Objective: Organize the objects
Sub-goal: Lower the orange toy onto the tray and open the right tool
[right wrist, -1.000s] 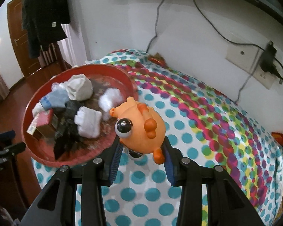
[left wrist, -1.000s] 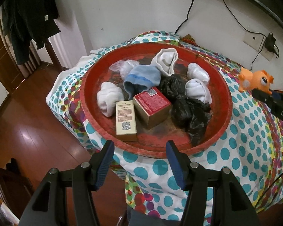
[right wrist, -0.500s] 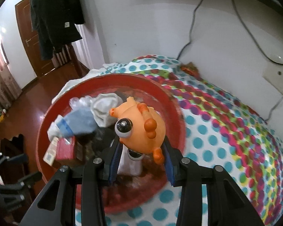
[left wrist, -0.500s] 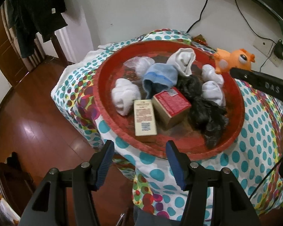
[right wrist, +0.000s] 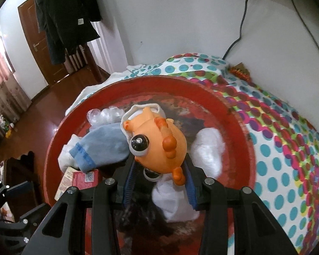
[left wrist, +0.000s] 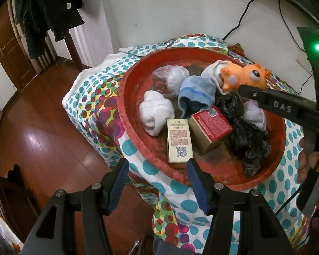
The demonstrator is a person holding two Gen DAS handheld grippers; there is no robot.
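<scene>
The right hand-held gripper [right wrist: 159, 182], clamped on an orange toy fish [right wrist: 157, 146], hung over the filled red tray [left wrist: 134, 136] — release pending, left hand-held gripper [left wrist: 157, 182] apart and empty.

1. The orange toy [right wrist: 157, 146] covers the middle of the red tray [right wrist: 240, 131], so the white sock behind the toy is mostly hidden.
2. The black bag near the tray's front is blurry and half hidden by the right gripper [right wrist: 159, 182].
3. The red box [right wrist: 83, 178] is partly under the blue sock [right wrist: 104, 146].
4. The words on the tan box [left wrist: 179, 141] in the tray are too small to read.
</scene>
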